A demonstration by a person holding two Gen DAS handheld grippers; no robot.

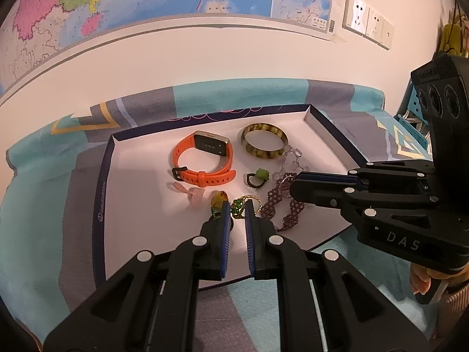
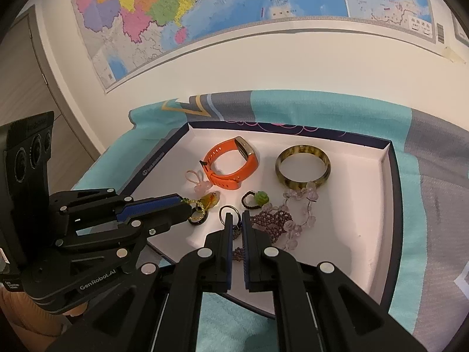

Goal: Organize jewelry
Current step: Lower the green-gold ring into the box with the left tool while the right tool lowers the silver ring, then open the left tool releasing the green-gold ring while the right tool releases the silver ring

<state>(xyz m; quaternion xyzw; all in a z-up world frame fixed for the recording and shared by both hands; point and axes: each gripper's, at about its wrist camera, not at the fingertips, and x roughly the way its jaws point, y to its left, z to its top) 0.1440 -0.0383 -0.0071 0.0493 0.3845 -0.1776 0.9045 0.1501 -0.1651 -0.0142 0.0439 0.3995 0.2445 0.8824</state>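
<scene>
Two tongs work close together over one shallow tray (image 1: 101, 193), and the crowding is the main hazard. The left tongs (image 1: 236, 209) sit low at the tray's near edge, their blue pads narrowed around a green-and-gold charm (image 1: 238, 207) on a bead chain (image 2: 195, 205); whether the pads truly pinch it or only bracket it cannot be told from either view. Just left of those pads lies an amber pendant (image 1: 219, 199), and the chain seems to trail toward a dark ring (image 2: 197, 220) beneath them, so a lift could drag the neighbours along or scatter them. The right tongs (image 2: 237, 218) come in level from the side, jaws nearly shut with a narrow gap, their tips resting among the purple beadwork (image 1: 277, 205) with a small key ring (image 2: 227, 211) just ahead of them; it is unclear if anything is caught. Beyond them a clear bead strand (image 2: 304, 205) tangles with the beadwork, so a pull would likely bring both, and the strand touches the bangle (image 2: 303, 166) farther off. A green bead ring (image 2: 255, 199) lies between the two tongs, ahead of both, easily knocked. Well ahead sits the orange watch (image 1: 205, 158), with a pink charm (image 1: 190, 192) nearer, left of the left tongs. Both tools tilt gently downward toward the tray, each held from behind by a hand (image 1: 422, 281).
</scene>
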